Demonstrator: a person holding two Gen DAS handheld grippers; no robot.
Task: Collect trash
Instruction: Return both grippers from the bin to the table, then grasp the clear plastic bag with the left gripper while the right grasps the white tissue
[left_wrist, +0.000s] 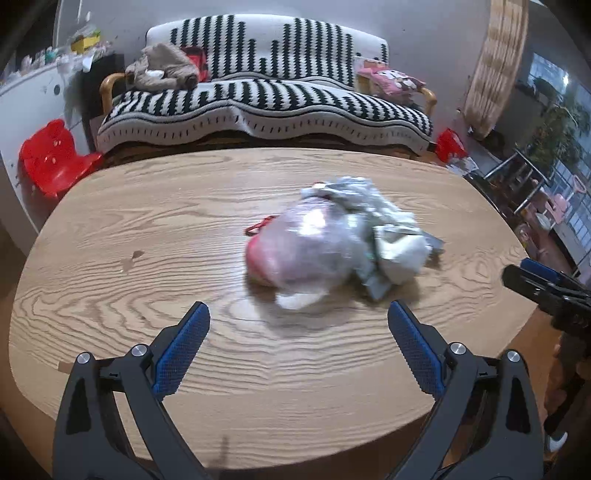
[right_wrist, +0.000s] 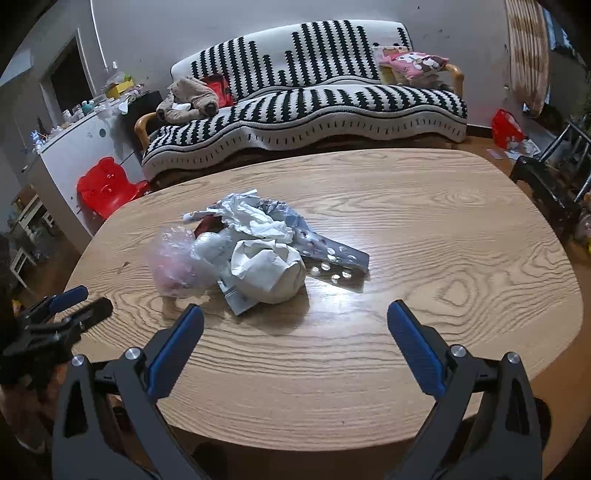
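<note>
Trash heap mid-table, both grippers empty

Grippers first: the left gripper (left_wrist: 297, 314) and right gripper (right_wrist: 295, 314) hover low over the wooden table (right_wrist: 443, 229), jaws spread wide, holding nothing. Just ahead lies the trash pile (right_wrist: 255, 251): crumpled paper, clear plastic bag, foil blister strip. Beyond the table stands a striped sofa (right_wrist: 314, 96).

Oval wooden table (right_wrist: 443, 229), trash pile (right_wrist: 258, 251) heaped near its centre

Home living room: striped sofa (right_wrist: 303, 99) (cushions aboard), wooden table (right_wrist: 424, 236).
</note>
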